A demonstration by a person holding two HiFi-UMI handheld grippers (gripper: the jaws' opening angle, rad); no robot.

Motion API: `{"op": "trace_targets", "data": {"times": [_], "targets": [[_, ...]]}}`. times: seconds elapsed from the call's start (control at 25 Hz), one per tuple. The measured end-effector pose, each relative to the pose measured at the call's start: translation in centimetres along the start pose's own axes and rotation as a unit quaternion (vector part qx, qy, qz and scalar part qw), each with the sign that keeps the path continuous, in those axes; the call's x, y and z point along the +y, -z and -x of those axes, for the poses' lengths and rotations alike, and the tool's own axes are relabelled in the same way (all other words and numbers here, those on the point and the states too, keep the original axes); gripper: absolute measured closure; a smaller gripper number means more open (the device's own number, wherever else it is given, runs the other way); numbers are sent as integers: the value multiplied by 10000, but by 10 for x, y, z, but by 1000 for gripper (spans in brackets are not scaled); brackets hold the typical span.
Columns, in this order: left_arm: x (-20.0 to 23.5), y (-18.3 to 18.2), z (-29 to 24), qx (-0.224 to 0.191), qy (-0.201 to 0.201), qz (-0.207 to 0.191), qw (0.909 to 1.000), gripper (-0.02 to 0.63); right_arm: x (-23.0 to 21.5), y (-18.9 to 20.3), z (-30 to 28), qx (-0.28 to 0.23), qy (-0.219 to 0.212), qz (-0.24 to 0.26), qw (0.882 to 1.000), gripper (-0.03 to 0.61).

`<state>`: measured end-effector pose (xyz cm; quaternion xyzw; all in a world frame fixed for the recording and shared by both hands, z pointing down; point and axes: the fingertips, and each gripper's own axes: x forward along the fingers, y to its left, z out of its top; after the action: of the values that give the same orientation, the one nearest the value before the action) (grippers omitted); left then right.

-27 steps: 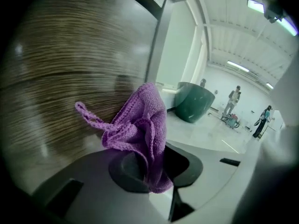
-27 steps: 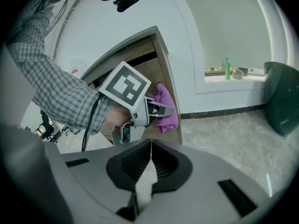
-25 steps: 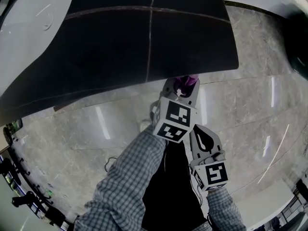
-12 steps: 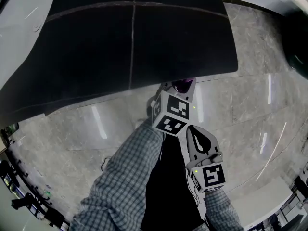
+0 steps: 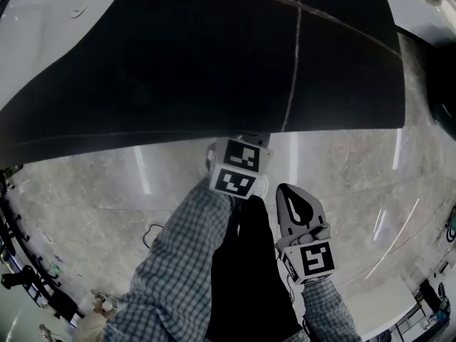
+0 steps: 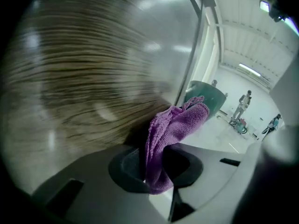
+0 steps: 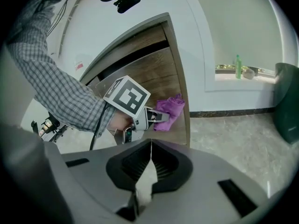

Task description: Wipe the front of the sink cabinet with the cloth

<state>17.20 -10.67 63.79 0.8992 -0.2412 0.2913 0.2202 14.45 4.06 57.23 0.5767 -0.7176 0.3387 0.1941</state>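
Observation:
A purple cloth is clamped in my left gripper and pressed against the wood-grain front of the sink cabinet. The right gripper view shows it from the side: the cloth bunches between the left gripper's fingers and the cabinet door. From the head view only the left gripper's marker cube shows, at the lower edge of the dark cabinet; the cloth is hidden there. My right gripper hangs back over the floor, jaws shut and empty.
Polished grey stone floor runs under both grippers. A dark green bin stands to the right of the cabinet. A green bottle sits on a wall ledge. Several people stand far off.
The left gripper with the cloth has slid left along the cabinet front, past the vertical door seam. The cloth has gone out of the head view. The right gripper has stayed put.

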Motion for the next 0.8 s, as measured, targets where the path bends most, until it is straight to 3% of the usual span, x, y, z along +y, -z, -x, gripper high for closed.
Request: {"op": "trace_targets", "data": {"times": [0.32,0.8], "targets": [[46,23,45,0,-496,480,9976,545,36,-6,-15,121,-430,308,9985,560],[125,72,124,117,-1384,944,9858,545,88,-8,-29,232,-896,673,9934,560]]}}
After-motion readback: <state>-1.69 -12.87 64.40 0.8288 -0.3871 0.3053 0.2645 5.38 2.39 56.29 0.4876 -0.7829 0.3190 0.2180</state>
